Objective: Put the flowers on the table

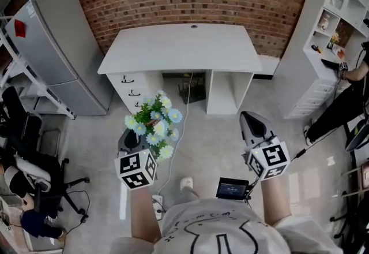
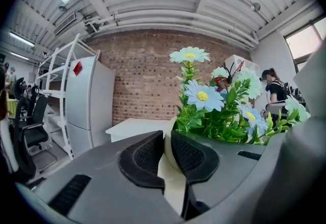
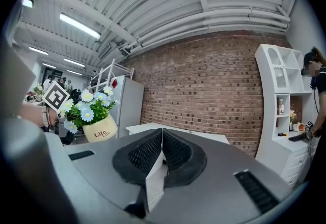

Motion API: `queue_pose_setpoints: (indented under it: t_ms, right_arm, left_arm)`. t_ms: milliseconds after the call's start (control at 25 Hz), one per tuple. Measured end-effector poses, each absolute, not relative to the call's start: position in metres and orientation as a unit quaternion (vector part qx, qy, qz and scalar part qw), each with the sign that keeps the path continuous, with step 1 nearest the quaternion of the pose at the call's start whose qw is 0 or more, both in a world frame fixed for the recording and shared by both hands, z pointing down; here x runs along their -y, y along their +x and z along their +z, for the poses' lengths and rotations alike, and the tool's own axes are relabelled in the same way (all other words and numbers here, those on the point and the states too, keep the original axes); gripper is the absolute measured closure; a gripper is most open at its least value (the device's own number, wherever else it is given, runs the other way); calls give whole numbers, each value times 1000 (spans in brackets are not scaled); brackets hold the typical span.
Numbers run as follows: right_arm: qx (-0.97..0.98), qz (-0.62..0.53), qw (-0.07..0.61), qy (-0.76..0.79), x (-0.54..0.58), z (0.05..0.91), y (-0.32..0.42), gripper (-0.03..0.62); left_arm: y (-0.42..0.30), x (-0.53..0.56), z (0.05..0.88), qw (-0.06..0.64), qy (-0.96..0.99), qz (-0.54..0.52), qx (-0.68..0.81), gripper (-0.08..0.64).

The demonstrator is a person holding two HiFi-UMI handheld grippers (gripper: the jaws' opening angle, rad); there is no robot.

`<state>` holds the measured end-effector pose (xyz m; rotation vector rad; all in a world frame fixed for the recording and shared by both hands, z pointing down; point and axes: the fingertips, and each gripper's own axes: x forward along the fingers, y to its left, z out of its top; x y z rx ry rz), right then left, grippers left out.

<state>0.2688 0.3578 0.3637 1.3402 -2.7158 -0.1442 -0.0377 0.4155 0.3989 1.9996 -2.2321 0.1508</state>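
Note:
A bunch of pale blue and white artificial flowers (image 1: pixel 154 123) in a cream pot hangs in the air over the floor, in front of the white table (image 1: pixel 184 51). My left gripper (image 1: pixel 131 137) is shut on the pot's rim. In the left gripper view the cream rim (image 2: pixel 170 177) is pinched between the black pads (image 2: pixel 145 159), and the flowers (image 2: pixel 214 111) rise to the right. My right gripper (image 1: pixel 252 123) is at the right, shut with nothing held. In the right gripper view its gripper (image 3: pixel 162 154) points at the table (image 3: pixel 173 131), with the pot (image 3: pixel 99 129) off to the left.
A grey fridge (image 1: pixel 57 45) stands left of the table, with white shelves (image 1: pixel 334 27) and a person (image 1: pixel 346 103) at the right. Office chairs (image 1: pixel 29 178) crowd the left side. A cable (image 1: pixel 179 131) runs over the floor, and a small screen (image 1: pixel 232 188) is near my feet.

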Motion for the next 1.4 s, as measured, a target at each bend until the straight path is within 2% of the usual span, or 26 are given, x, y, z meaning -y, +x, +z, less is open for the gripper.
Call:
queue_pose_setpoints:
  t_ms: [600,1400]
  right_arm:
    - [879,-50,59,470,-245,357,185,575]
    - [877,-31,69,474,-139,375,156,575]
  left_arm:
    - [-117,-276,394,67,695,48,714,506]
    - [-145,-178,407,74,694,51,715,506]
